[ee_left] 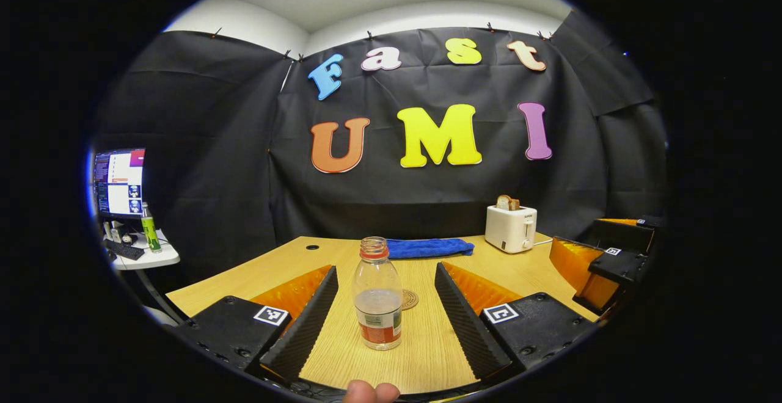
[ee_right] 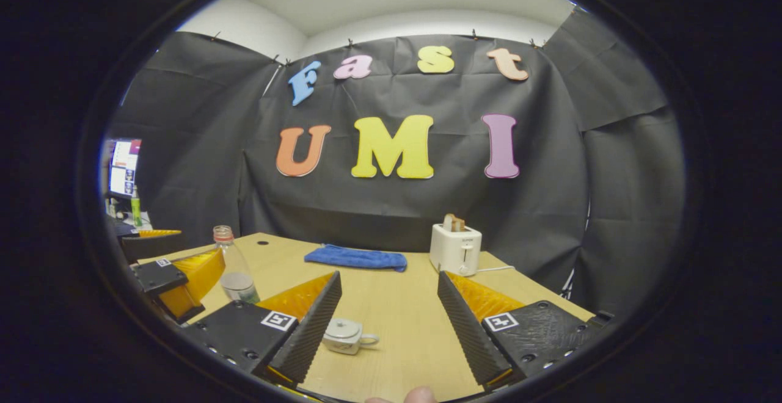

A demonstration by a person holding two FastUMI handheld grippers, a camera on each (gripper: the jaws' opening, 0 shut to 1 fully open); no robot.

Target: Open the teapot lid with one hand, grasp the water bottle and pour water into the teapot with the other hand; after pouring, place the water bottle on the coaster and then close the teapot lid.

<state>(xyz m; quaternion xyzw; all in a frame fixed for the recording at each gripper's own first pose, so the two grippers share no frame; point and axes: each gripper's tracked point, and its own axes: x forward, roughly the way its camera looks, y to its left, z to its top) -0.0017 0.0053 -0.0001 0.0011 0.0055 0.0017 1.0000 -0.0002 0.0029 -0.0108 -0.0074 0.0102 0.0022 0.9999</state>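
A clear, uncapped water bottle [ee_left: 379, 296] with a red label stands upright on the table, about a third full. My left gripper [ee_left: 386, 267] is open, its fingers on either side of the bottle without touching it. A small round coaster [ee_left: 410, 299] lies just behind the bottle. In the right gripper view, a small white teapot [ee_right: 345, 335] with its lid on sits close in front, beside the left finger of my open right gripper [ee_right: 388, 275]. That view also has the bottle [ee_right: 235, 268] and the left gripper [ee_right: 177, 278] at the far left.
A wooden table [ee_right: 403, 311] carries a white toaster [ee_left: 511, 228] holding bread at the back right and a folded blue cloth [ee_left: 430, 247] at the back. The right gripper [ee_left: 602, 262] hovers at the table's right. A side desk with a monitor [ee_left: 119, 183] stands left.
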